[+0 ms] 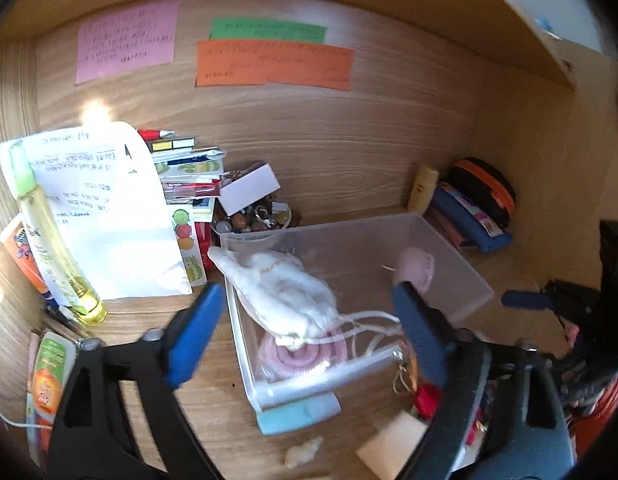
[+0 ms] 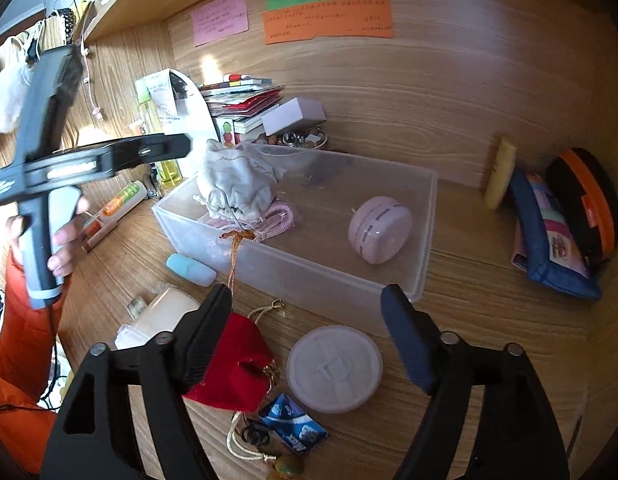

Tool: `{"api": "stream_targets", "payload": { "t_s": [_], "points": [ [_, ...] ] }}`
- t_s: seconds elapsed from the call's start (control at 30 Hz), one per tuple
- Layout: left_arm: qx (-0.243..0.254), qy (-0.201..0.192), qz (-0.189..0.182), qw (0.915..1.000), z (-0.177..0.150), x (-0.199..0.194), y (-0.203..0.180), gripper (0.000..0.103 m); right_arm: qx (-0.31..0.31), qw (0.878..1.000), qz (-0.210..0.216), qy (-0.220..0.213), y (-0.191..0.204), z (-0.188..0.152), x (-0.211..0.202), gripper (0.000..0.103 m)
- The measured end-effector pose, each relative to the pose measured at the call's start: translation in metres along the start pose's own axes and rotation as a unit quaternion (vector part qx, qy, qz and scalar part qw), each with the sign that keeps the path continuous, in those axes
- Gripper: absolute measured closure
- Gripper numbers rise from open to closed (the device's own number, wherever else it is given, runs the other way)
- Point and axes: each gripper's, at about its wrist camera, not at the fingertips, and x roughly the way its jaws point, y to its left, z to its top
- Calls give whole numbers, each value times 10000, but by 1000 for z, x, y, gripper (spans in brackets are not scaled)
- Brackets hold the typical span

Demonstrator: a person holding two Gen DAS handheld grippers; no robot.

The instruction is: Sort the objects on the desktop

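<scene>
On a cluttered wooden desk, the right gripper [image 2: 309,328] stood spread and empty, its left finger brushing a red velvet drawstring pouch [image 2: 233,364] lying just below and left of its tips, cord trailing toward the clear plastic storage box [image 2: 389,292]. The left gripper [image 1: 309,336], also spread, hung over a white fabric pouch [image 1: 285,292] already inside. The right hand looked nearer the red pouch.

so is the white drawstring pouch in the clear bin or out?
In. The white drawstring pouch lies inside the clear bin, on pink coils, strings over the rim.
</scene>
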Motion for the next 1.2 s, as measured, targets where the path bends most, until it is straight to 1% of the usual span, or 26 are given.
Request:
{"api": "stream_targets", "payload": {
  "t_s": [0.13, 0.37, 0.47, 0.63, 0.77, 0.87, 1.1, 1.2],
  "points": [
    [174, 72, -52, 9998, -15, -15, -10, 6, 122, 9999, -46, 23, -3, -8, -5, 23],
    [201, 546, -165, 9982, -49, -19, -16, 5, 166, 9991, -255, 304, -9, -27, 1, 22],
    [229, 606, -167, 9978, -63, -23, -20, 5, 176, 9985, -307, 416, -10, -36, 4, 22],
    [195, 715, -453, 9962, -79, -28, -25, 5, 242, 9975, -357, 553, -14, -48, 8, 22],
    [233, 965, -556, 9935, -91, -21, -31, 5, 287, 9968, -382, 641, -18, -52, 12, 22],
    [202, 1104, -739, 9909, -95, -15, -35, 4, 366, 9962, -332, 712, -22, -53, 15, 22],
    [417, 1402, -808, 9859, -102, 6, -50, 4, 389, 9951, -289, 858, -22, -52, 23, 22],
    [437, 1548, -865, 9832, -105, 18, -53, 4, 356, 9948, -355, 886, -20, -49, 28, 22]
  ]
}}
